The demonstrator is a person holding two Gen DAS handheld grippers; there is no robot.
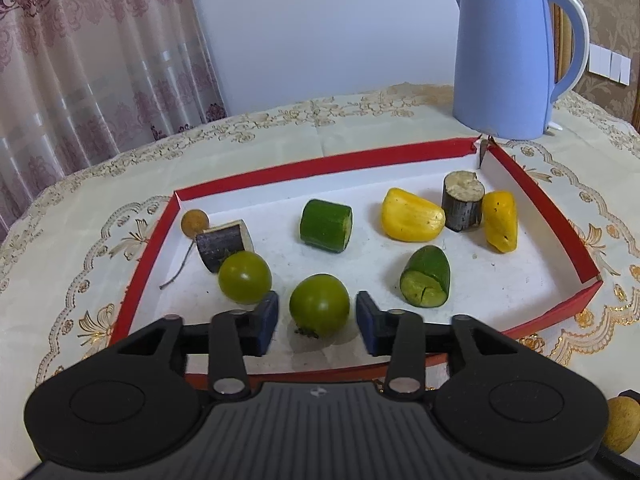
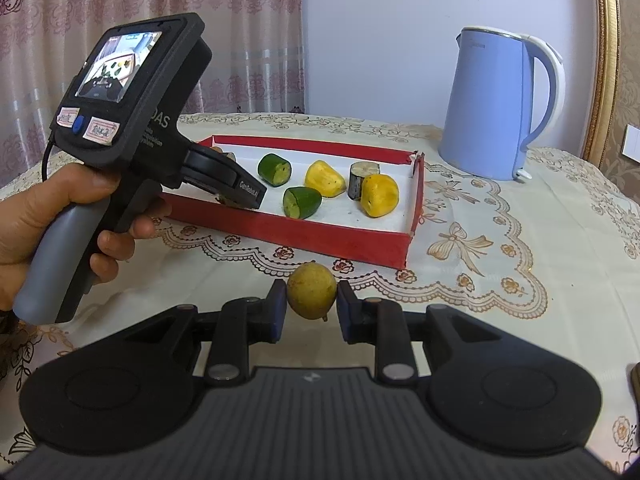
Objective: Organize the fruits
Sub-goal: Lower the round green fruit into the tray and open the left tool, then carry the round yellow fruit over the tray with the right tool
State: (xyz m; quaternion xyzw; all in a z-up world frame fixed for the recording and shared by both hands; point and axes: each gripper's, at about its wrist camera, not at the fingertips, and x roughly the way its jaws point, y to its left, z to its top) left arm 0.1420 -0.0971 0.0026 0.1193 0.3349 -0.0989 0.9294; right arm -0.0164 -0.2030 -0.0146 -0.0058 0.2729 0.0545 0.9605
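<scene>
A red-walled tray with a white floor holds the fruit pieces. In the left wrist view my left gripper is open, its pads on either side of a green tomato at the tray's near edge, with gaps on both sides. A second green tomato lies to its left. Two cucumber chunks, two yellow pieces, two dark cane pieces and a small brown longan lie in the tray. In the right wrist view my right gripper has its pads close around a yellowish round fruit on the tablecloth in front of the tray.
A blue electric kettle stands behind the tray's far right corner; it also shows in the right wrist view. The table carries a cream embroidered cloth. Curtains hang behind on the left. The hand-held left gripper body reaches over the tray's left end.
</scene>
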